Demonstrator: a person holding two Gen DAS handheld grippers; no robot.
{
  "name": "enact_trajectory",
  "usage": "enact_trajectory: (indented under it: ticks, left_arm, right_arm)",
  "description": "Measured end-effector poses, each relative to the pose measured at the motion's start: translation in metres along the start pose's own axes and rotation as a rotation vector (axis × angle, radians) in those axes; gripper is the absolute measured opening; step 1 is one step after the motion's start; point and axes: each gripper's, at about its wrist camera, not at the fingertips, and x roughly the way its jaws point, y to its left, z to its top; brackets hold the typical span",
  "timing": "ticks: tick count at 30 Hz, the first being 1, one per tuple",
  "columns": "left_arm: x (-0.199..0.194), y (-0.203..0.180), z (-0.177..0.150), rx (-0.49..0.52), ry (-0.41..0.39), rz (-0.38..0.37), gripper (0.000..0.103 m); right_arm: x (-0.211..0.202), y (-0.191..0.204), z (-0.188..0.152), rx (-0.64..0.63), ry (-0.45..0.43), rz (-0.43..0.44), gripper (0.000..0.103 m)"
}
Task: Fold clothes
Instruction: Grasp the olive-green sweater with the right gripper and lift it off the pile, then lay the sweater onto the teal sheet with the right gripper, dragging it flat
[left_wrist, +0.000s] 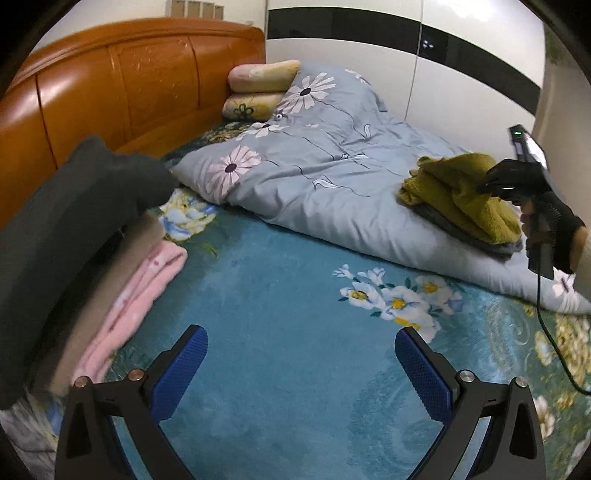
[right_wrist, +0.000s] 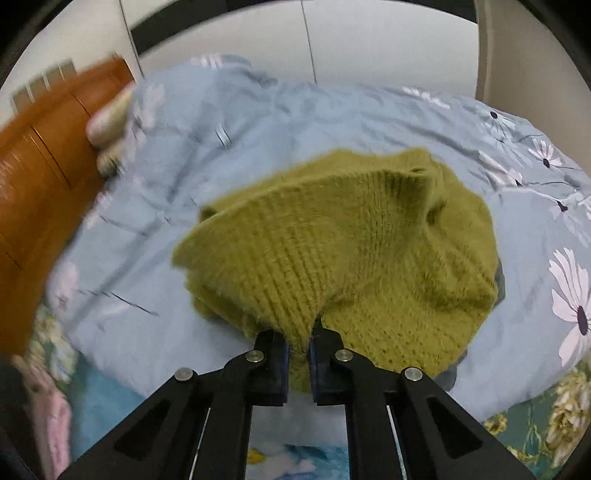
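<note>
An olive-green knitted sweater (right_wrist: 343, 251) lies bunched on the grey-blue flowered duvet (right_wrist: 229, 155). My right gripper (right_wrist: 298, 338) is shut on the sweater's near edge, with the knit pinched between the jaws. In the left wrist view the sweater (left_wrist: 458, 195) sits on the duvet (left_wrist: 332, 166) at the right, on top of a grey garment (left_wrist: 491, 245), with the right gripper's body in front of it. My left gripper (left_wrist: 301, 349) is open and empty over the teal flowered bedsheet (left_wrist: 280, 288).
A stack of folded clothes lies at the left: a dark grey piece (left_wrist: 62, 229) on top, a beige one, a pink one (left_wrist: 144, 284). An orange wooden headboard (left_wrist: 122, 81), two pillows (left_wrist: 262, 75) and a white wardrobe (left_wrist: 406, 74) stand behind. A cable (left_wrist: 550, 332) trails at the right.
</note>
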Motion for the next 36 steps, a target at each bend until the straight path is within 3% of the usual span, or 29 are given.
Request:
enact_trajectory:
  ticks: [4,10,13,18,24,29,36]
  left_arm:
    - [0.001,-0.005,-0.003,-0.027,0.019,-0.045,0.103]
    - [-0.005,-0.014,-0.005,-0.067,0.017,-0.105,0.103]
    - [-0.008,-0.018,-0.007,-0.079,0.026,-0.135,0.103]
    - [-0.016,-0.018,-0.013,-0.095,0.034,-0.169,0.103]
    - [-0.019,-0.003,-0.022,-0.159,0.058,-0.178,0.103]
    - [-0.015,-0.002,-0.035,-0.181,0.109,-0.194,0.103]
    - [-0.011,-0.009,-0.057,-0.176,0.177,-0.217,0.102]
  right_arm:
    - [-0.047,-0.018,0.007,0.056,-0.091,0.138,0.008]
    - [-0.133,-0.024,0.0,0.011,-0.219,0.311,0.007]
    - [-0.175,-0.029,-0.015,-0.007,-0.262,0.392,0.007]
    - [-0.228,-0.034,-0.069,-0.039,-0.252,0.492,0.008]
    - [-0.282,-0.048,-0.184,-0.045,-0.104,0.599,0.008]
    - [-0.306,-0.033,-0.264,-0.099,0.062,0.63,0.008]
    - [-0.256,-0.013,-0.341,-0.099,0.359,0.534,0.008]
